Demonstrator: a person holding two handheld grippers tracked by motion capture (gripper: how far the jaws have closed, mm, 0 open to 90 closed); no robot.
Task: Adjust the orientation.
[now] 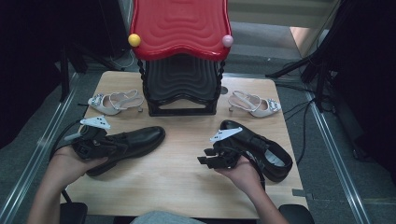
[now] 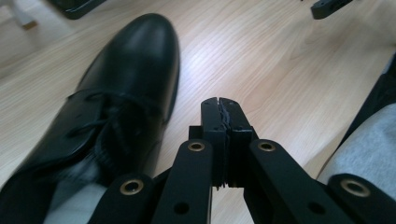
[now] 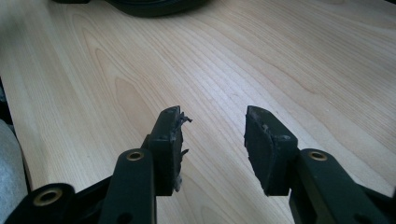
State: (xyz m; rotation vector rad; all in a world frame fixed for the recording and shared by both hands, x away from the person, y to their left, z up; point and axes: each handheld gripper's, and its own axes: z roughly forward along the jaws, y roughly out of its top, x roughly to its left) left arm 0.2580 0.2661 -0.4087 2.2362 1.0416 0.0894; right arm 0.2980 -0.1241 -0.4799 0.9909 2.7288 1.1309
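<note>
A black leather shoe (image 1: 140,140) lies on the left half of the wooden table (image 1: 177,182), toe pointing right. My left gripper (image 1: 119,145) lies along its near side, jaws shut with nothing between them. In the left gripper view the shoe (image 2: 126,84) sits just left of the shut gripper (image 2: 219,105). A second black shoe (image 1: 266,151) lies at the right. My right gripper (image 1: 204,156) is held just left of it, pointing left and open. Bare wood lies under the open right gripper (image 3: 212,119) in its own view.
A red-topped black shoe rack (image 1: 182,60) stands at the back centre. A pale heeled sandal (image 1: 114,101) lies to its left and another sandal (image 1: 256,103) to its right. Grey-clothed knees (image 2: 369,149) are at the near table edge. A dark object's edge (image 3: 154,7) shows far ahead.
</note>
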